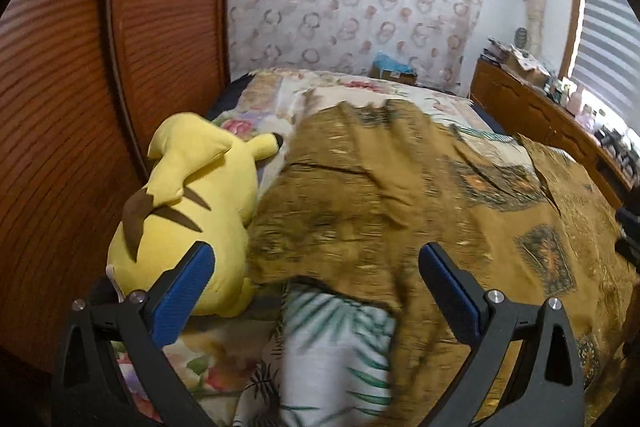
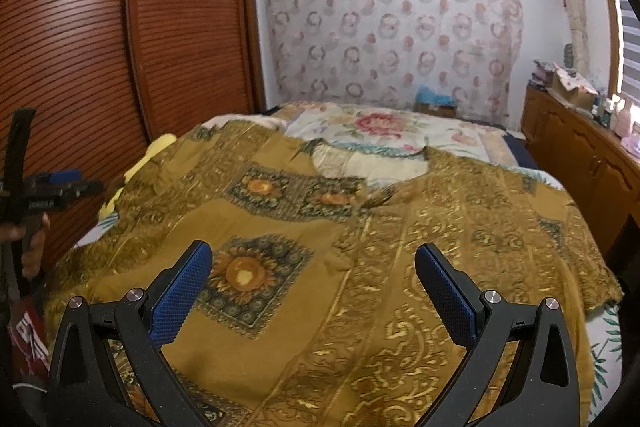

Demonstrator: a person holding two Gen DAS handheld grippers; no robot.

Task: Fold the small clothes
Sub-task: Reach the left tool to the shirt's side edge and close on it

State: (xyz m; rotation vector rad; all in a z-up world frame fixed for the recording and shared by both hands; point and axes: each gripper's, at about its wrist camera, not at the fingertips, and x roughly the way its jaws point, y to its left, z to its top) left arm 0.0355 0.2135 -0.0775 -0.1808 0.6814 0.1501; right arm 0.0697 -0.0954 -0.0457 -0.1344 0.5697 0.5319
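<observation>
1 mustard patterned garment, spread flat

Garment: mustard-gold cloth, paler gold scrollwork bands, dark-bordered square panels with orange sunflower centres.
Bedcover: cream, printed with pink-red flowers and green leaves.
Sheet: white with green palm fronds, blurred, so perhaps a second print.
Plush toy: bright yellow, brown stripes, black ear tip.
Wardrobe doors: reddish-brown, fine horizontal slats.
Wall hanging: off-white, faded pink rings and dots.
Cabinet: warm brown wood.
Left gripper, right gripper: black frames, blue textured pads.
</observation>
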